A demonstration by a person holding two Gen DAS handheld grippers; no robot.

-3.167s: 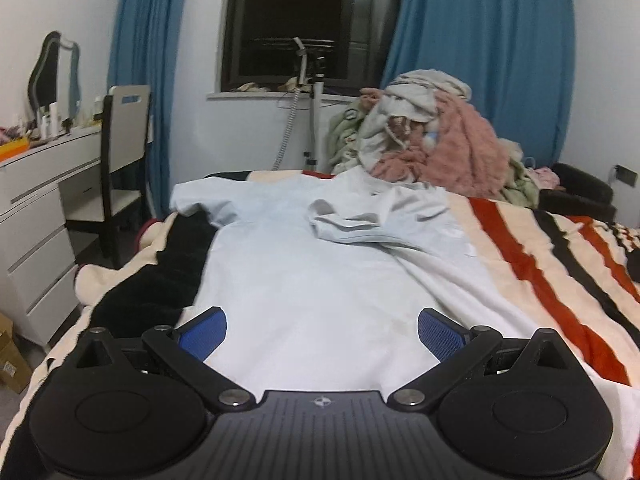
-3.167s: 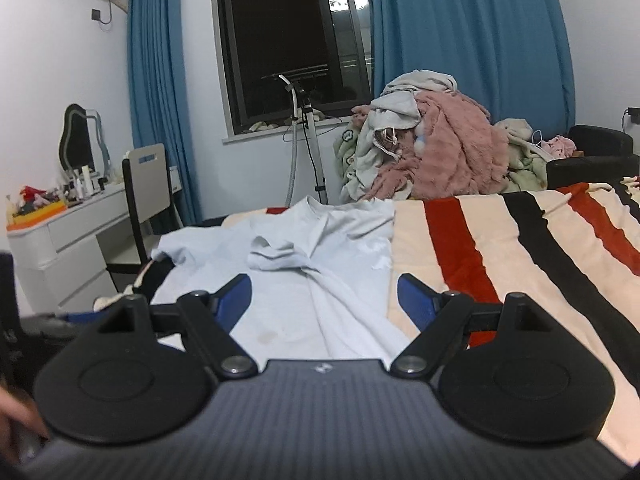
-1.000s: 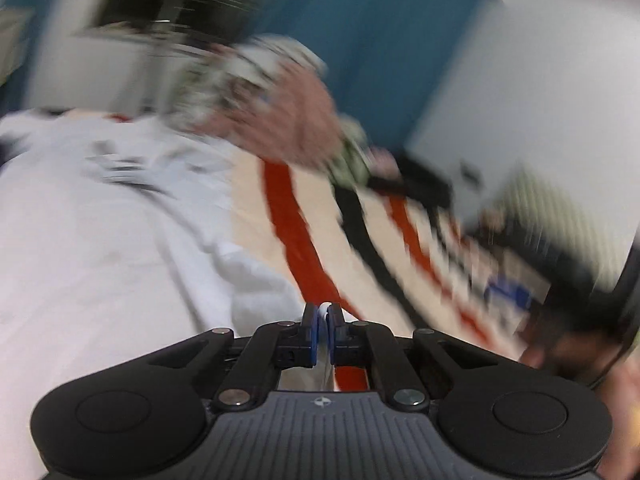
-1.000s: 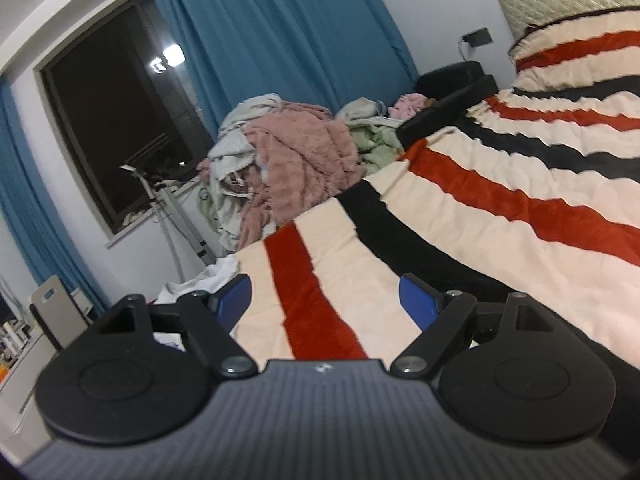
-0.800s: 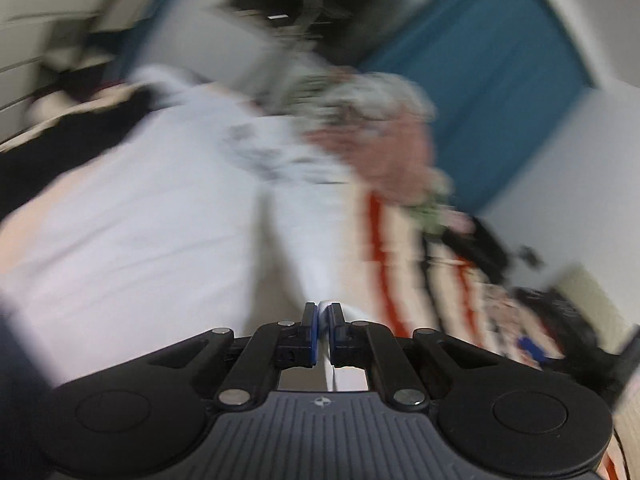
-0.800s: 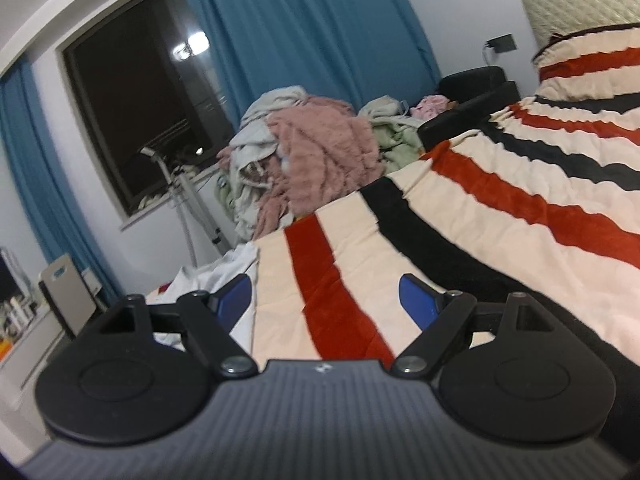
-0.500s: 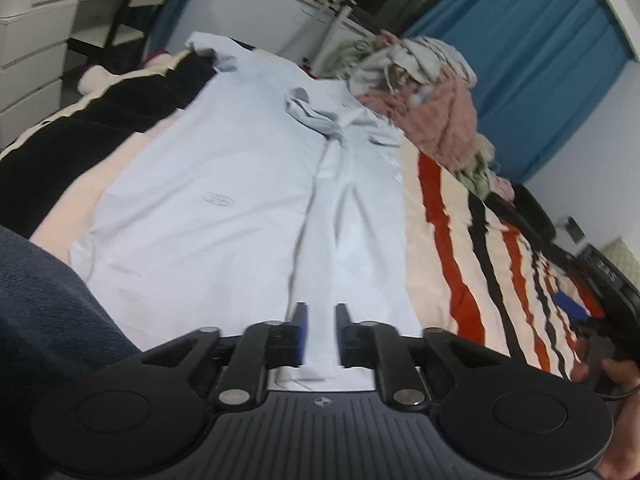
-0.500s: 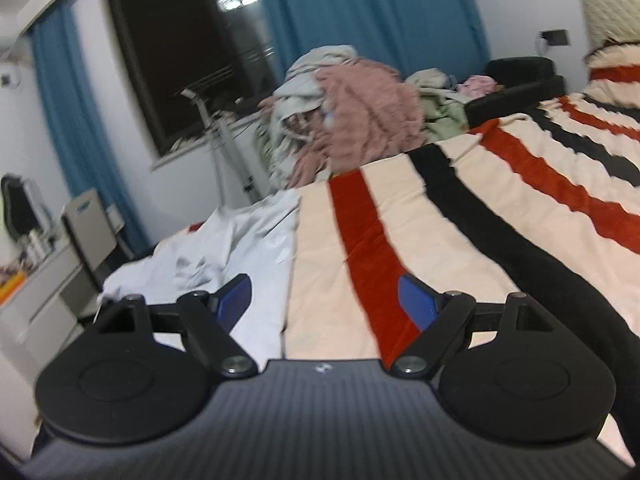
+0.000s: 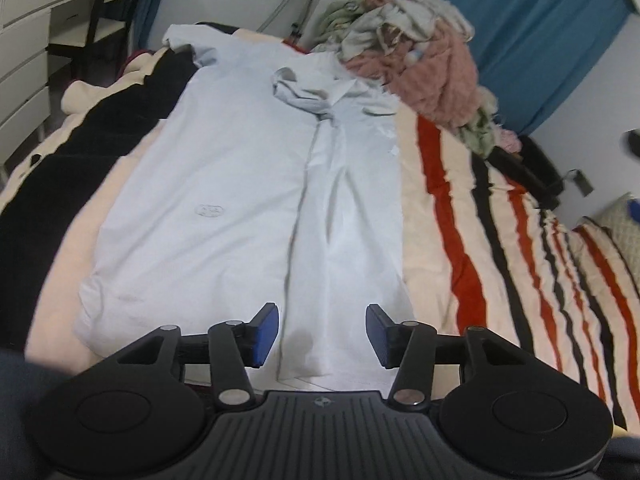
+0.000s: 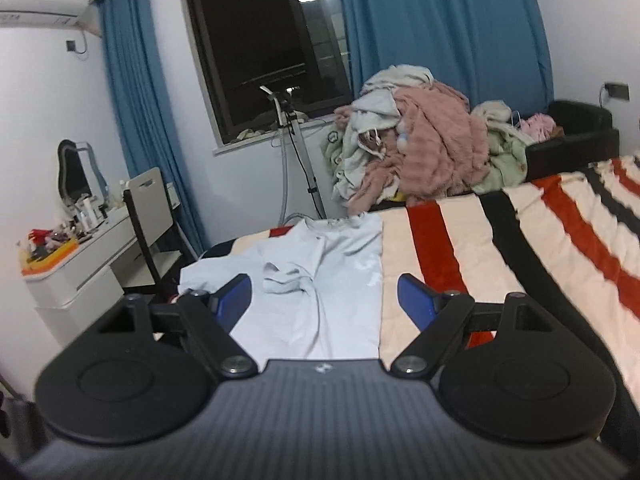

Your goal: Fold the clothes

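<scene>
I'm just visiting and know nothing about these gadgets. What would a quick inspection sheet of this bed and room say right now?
Surface: striped blanket on the bed, cream with red and black bands.
Job's things: pale blue shirt laid flat, right side folded inward, collar rumpled.
Clutter: heap of unfolded clothes beyond the bed's far edge.
Grippers: left gripper open above the shirt hem; right gripper open, holding nothing.
Cables: nothing seen on the bed.
Surroundings: blue curtains, dark window, white dresser, chair.

Both wrist views face window end, sharing shirt [image 9: 248,184] [image 10: 340,280].
</scene>
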